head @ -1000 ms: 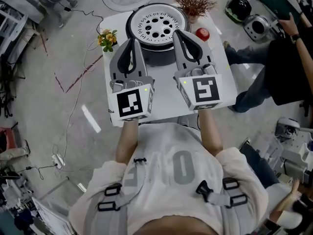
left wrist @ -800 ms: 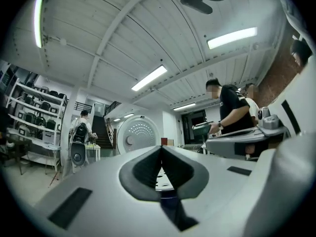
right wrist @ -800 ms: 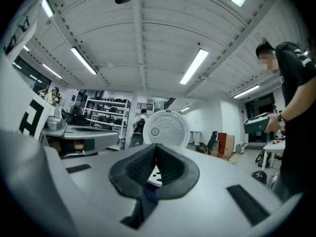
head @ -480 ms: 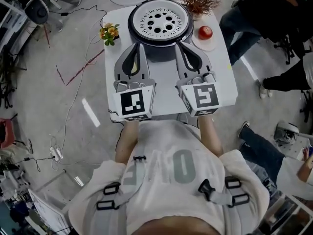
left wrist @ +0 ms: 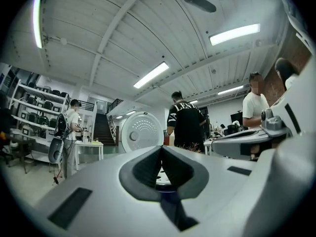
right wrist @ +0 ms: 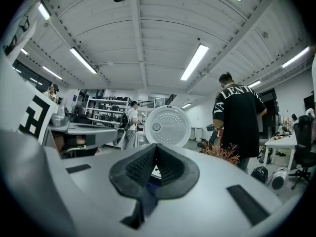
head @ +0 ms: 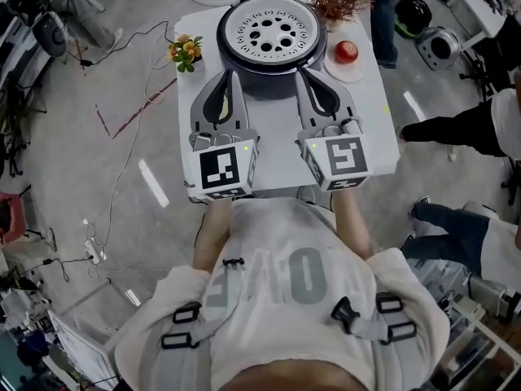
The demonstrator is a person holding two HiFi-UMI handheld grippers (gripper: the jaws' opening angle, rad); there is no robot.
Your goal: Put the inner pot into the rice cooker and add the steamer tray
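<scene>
1. The white square table [head: 277, 149] carries everything; the person stands at its near edge.
2. The round black rice cooker [head: 269, 78] sits at the far edge of the table, straight ahead of both tongs and centred between them.
3. The white round steamer tray with many holes [head: 286, 16] lies flat inside the rim of the cooker, so I judge that it is already seated. The inner pot under it is hidden.
4. The left gripper [head: 230, 75] and the right gripper [head: 303, 73] point level at the near wall of the cooker, equally near to it. Whether they touch it I cannot tell. Both have their jaws pressed together and hold nothing.
5. The tray is round, so it has no long axis.
</scene>
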